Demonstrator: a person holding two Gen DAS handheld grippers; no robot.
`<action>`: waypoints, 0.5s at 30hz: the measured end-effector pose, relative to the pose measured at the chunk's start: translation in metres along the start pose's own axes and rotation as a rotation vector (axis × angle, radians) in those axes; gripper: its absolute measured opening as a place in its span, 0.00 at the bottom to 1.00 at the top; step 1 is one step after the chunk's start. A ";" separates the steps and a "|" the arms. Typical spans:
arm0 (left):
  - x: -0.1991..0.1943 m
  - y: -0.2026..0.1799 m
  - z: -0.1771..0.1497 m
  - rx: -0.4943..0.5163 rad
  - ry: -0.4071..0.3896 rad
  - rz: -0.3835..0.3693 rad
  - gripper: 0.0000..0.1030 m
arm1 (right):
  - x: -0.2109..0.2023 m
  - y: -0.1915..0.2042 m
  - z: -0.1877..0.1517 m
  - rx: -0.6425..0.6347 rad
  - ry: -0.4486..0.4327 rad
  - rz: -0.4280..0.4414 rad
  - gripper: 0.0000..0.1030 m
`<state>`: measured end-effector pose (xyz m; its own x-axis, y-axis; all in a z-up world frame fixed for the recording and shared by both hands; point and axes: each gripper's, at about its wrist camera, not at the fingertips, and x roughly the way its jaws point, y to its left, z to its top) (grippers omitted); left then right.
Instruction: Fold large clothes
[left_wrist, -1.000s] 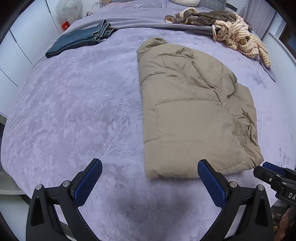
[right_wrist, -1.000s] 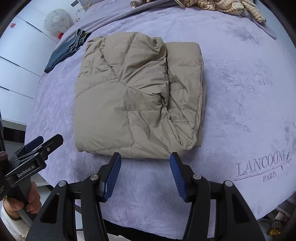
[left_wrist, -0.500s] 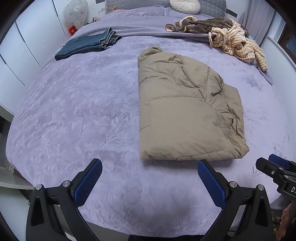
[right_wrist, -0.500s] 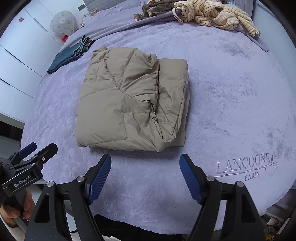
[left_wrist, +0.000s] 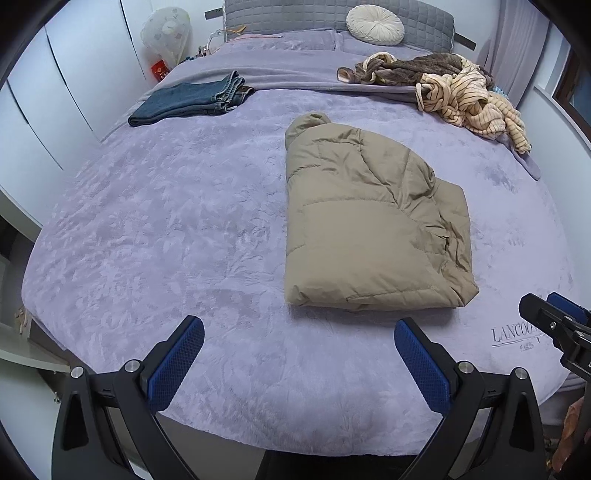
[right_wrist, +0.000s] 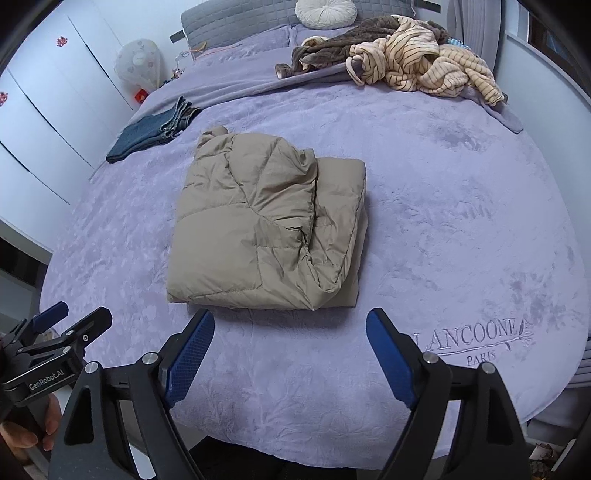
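- Hovering with jaws spread wide and nothing between them: left gripper (left_wrist: 299, 356), sitting above the near edge of the bed (left_wrist: 147, 236); blue pads are showing bare, touching no cloth
- Right gripper (right_wrist: 290, 354) is likewise standing released and empty, jaws wide, hanging just short of the jacket's near hem; each gripper is showing at the edge of the other's view
- Tan puffer jacket (right_wrist: 266, 229) is lying folded into a compact rectangle mid-bed, near hem toward the grippers, collar end pointing at the headboard; one padded layer is bulging and overlapping along its right side (left_wrist: 448, 236), not lying flat
- Judgement: this garment is looking essentially folded; the unfolded pile of striped and brown clothes (left_wrist: 461, 92) at the far right is probably waiting next
- Folded jeans (left_wrist: 192, 98) are resting at the far left, well apart from the jacket
- Risks: puffy fill is likely holding air, so the loose right-hand layer may be springing open if left unpressed; slick shell may be slipping from the pads if pinched thinly; reaching over to the pile could be dragging the jacket and spoiling the fold
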<state>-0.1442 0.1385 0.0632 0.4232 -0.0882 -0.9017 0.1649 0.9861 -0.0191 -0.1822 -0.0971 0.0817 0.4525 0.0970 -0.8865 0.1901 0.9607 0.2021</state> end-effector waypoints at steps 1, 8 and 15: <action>-0.004 0.000 -0.001 -0.001 -0.005 0.000 1.00 | -0.002 0.000 -0.001 -0.002 -0.006 0.002 0.84; -0.018 0.004 0.000 0.003 -0.035 -0.012 1.00 | -0.014 0.005 -0.001 -0.001 -0.047 -0.011 0.86; -0.020 0.016 0.009 0.011 -0.046 -0.011 1.00 | -0.019 0.013 0.006 0.021 -0.125 -0.047 0.87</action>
<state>-0.1422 0.1553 0.0843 0.4616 -0.1061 -0.8807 0.1795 0.9835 -0.0244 -0.1835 -0.0881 0.1038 0.5473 0.0175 -0.8368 0.2310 0.9578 0.1711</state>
